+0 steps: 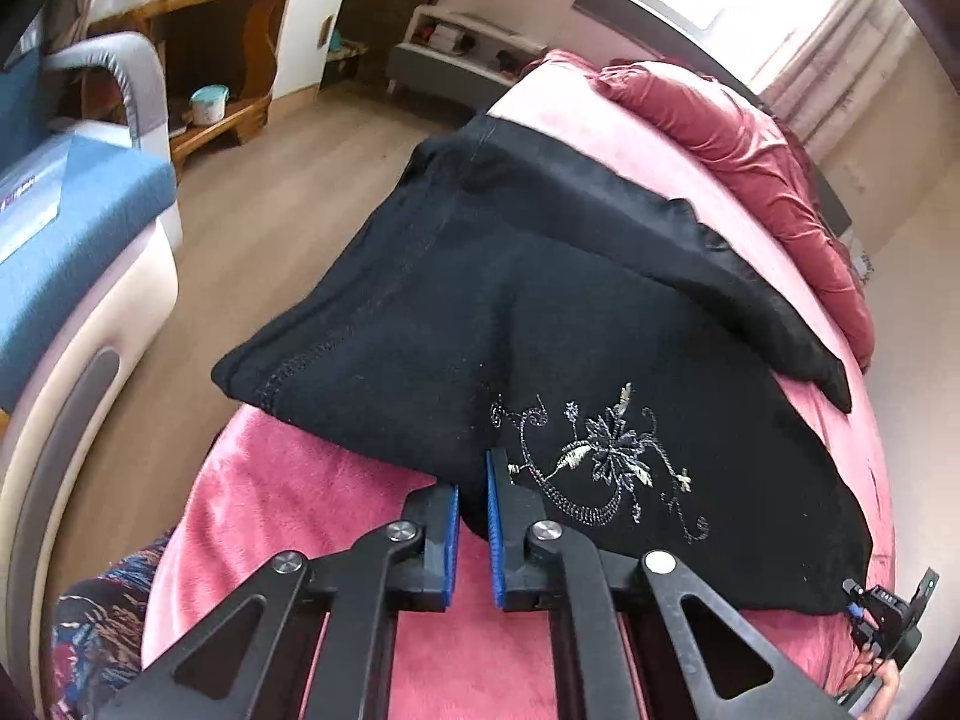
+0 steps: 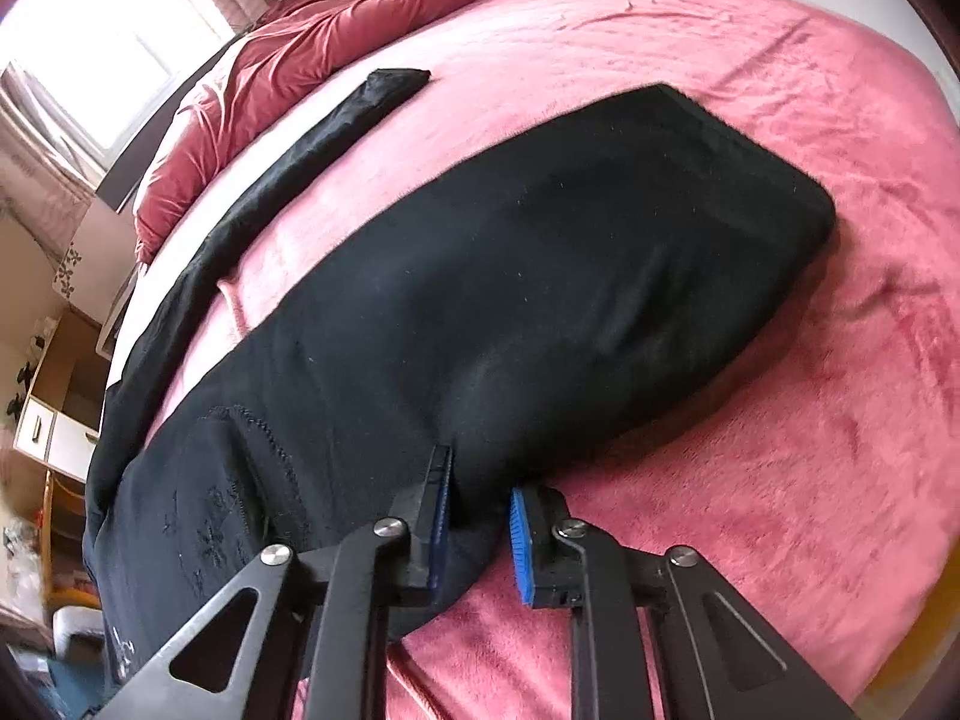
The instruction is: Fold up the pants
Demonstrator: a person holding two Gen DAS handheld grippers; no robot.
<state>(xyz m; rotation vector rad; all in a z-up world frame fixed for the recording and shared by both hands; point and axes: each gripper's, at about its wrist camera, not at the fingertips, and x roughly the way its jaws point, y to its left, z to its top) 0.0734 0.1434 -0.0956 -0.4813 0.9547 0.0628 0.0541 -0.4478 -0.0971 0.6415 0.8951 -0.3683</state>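
Black pants with a pale flower embroidery lie on a pink bed blanket. In the right wrist view the pants stretch away over the blanket, and one thin leg trails toward the far left. My left gripper has its jaws close together on the near edge of the pants, with black cloth between the blue pads. My right gripper sits at the near edge of the pants; a fold of cloth lies between its pads, which stand a little apart.
A crumpled red duvet lies at the far side of the bed, under a bright window. A blue and white armchair stands left of the bed on the wooden floor. Wooden shelves are behind it.
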